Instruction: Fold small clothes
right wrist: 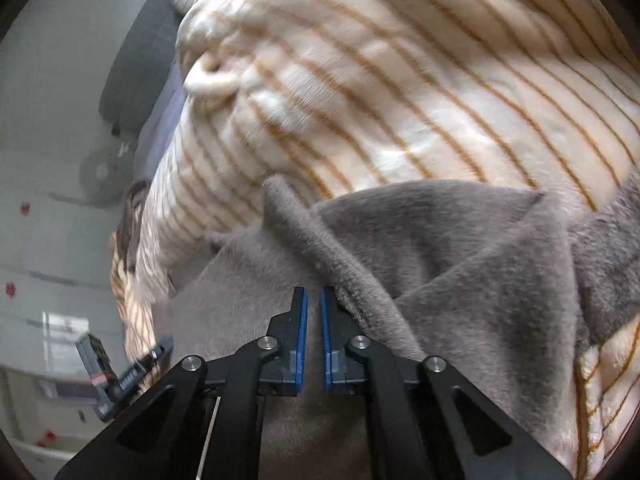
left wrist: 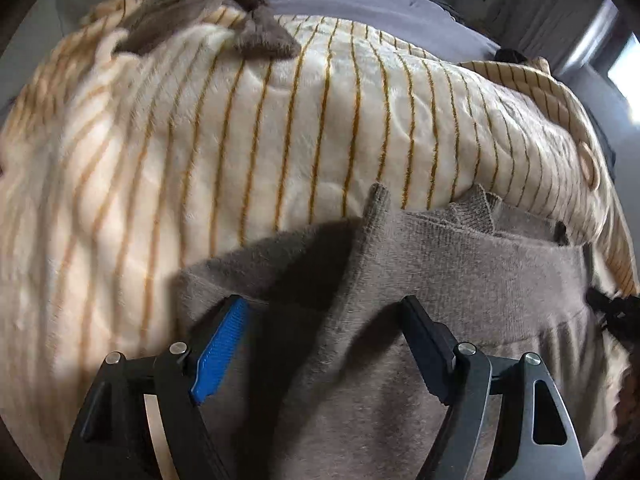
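The taupe knit garment lies on the striped blanket, right under both of my grippers. In my left wrist view it fills the lower middle of the frame: soft, finely ribbed knit, with a raised folded edge running up to a small peak and a V-shaped neckline near its far edge. In my right wrist view the same garment looks greyer and fuzzier, bunched into thick rounded folds, one ridge running diagonally up and away from my fingers.

My left gripper hovers low over the knit, tilted forward, its jaws spread wide with cloth visible between them; one finger carries a blue ribbed pad, the other shows dark. I cannot tell whether the fingertips touch the fabric.

My right gripper points forward over the garment, its jaws drawn nearly together with only a thin gap between the blue pads. A fold edge sits just beside the right finger, but nothing shows between the pads.

The blanket is plush cream with thin mustard stripes, rumpled and sunlit. A brown fuzzy piece lies on its far side, lavender bedding beyond.
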